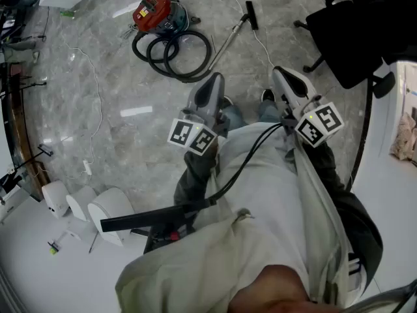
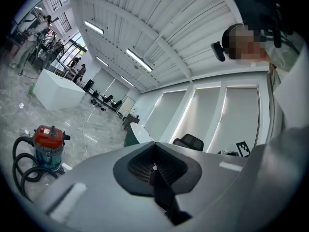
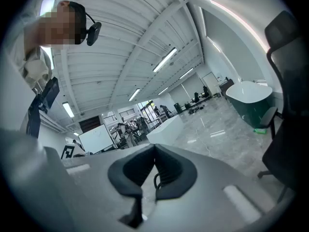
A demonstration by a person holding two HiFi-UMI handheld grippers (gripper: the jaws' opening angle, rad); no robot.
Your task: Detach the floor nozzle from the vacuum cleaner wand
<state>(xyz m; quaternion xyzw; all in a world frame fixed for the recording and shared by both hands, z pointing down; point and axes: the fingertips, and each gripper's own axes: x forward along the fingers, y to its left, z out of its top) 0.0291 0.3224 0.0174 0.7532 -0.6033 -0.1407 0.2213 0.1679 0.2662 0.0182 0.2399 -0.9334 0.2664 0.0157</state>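
A person stands on the grey marble floor [image 1: 117, 83] of an open-plan office with a gripper in each hand, both held up near the chest and pointing out ahead. The left gripper [image 1: 212, 83] has its jaws pressed together with nothing between them, and the right gripper [image 1: 285, 77] is pinched closed and empty as well.

The work lies well apart from both, on the floor out in front. A red canister vacuum [image 1: 155, 10] sits ahead and to the left beside its coiled black hose [image 1: 172, 52]. From the coil the metal wand [image 1: 228, 39] runs diagonally away and to the right, ending in the black floor nozzle [image 1: 251, 15].

That nozzle sits roughly between the lines of the two grippers, a shade closer to the right one. The wand's hose end lies toward the left gripper. By that layout the left looks placed to steady the wand and the right to pull the nozzle off along the wand's axis, once the person has stepped forward and lowered both. A black office chair [image 1: 352, 31] stands off to the right.
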